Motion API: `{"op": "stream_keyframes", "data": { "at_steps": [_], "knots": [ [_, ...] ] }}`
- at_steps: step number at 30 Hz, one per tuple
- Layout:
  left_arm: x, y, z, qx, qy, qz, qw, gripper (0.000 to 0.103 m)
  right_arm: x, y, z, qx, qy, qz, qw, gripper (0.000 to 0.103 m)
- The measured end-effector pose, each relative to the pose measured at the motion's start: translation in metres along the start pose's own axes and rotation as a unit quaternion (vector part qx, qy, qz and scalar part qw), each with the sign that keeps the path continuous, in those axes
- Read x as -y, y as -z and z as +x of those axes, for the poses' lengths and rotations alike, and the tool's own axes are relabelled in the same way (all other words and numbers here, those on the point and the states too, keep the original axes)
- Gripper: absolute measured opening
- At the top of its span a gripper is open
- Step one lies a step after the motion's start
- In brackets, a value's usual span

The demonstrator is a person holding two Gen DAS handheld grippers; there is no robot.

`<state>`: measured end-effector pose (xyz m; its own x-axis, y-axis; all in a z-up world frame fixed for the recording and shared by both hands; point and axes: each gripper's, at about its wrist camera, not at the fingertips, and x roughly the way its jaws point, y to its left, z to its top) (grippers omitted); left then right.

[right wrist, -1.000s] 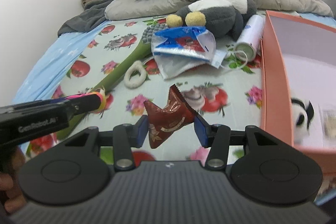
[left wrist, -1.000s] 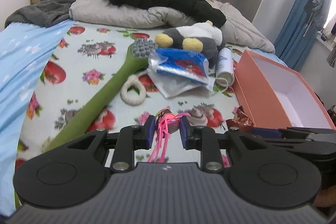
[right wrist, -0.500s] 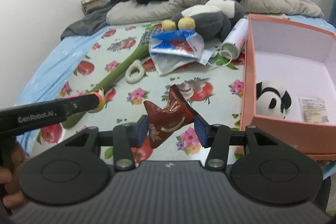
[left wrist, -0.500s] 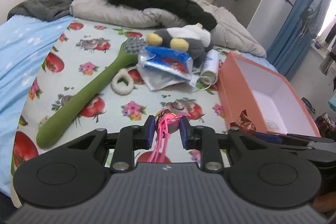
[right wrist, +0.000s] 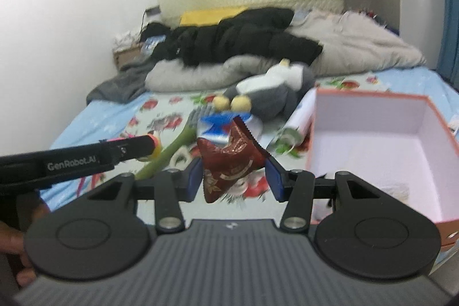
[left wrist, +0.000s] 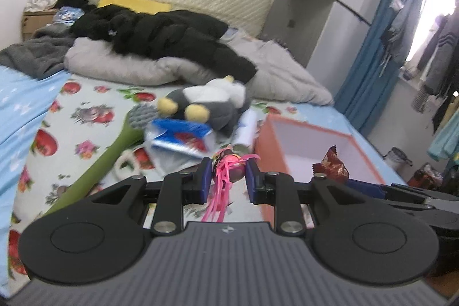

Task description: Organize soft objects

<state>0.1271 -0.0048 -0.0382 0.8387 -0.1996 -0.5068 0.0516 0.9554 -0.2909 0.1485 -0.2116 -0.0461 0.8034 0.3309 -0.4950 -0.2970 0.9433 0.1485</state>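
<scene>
On the bed (left wrist: pixel 86 116) with its fruit-print sheet, sorting is midway. The left gripper (left wrist: pixel 228 174) clamps a pink-ribboned trinket (left wrist: pixel 226 162); the right gripper (right wrist: pixel 233 174) clamps a crinkly maroon pouch (right wrist: pixel 229 159), just beside the orange box (right wrist: pixel 373 139). A plush penguin (right wrist: pixel 275 93) and white scrunchie (left wrist: pixel 124 162) remain.

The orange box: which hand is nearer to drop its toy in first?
Probably the right. The right gripper, holding the dark red pouch, sits beside the orange box. The left gripper, holding the pink tasselled toy, is further left.
</scene>
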Motion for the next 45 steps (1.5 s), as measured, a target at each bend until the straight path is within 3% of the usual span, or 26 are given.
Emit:
{"op": "stream_keyframes", "data": {
  "at_steps": [9, 17, 31, 39, 45],
  "knots": [
    [0.051, -0.031, -0.005, 0.027, 0.046, 0.019, 0.9984, 0.029, 0.032, -0.026, -0.037, 0.050, 0.031, 0.009, 0.998, 0.051],
    [0.101, -0.043, 0.019, 0.020, 0.084, 0.035, 0.9956, 0.029, 0.076, -0.028, -0.048, 0.066, 0.070, 0.027, 0.995, 0.051],
    [0.168, -0.034, 0.137, -0.074, 0.123, 0.083, 0.9862, 0.029, 0.172, -0.006, 0.003, 0.020, 0.122, 0.087, 0.989, 0.052],
    [0.180, -0.014, 0.209, -0.136, 0.116, 0.097, 0.9791, 0.029, 0.207, 0.018, 0.046, -0.033, 0.132, 0.109, 0.985, 0.052],
    [0.181, -0.002, 0.239, -0.164, 0.103, 0.099, 0.9761, 0.029, 0.216, 0.032, 0.064, -0.057, 0.129, 0.117, 0.983, 0.052]
  ]
}}
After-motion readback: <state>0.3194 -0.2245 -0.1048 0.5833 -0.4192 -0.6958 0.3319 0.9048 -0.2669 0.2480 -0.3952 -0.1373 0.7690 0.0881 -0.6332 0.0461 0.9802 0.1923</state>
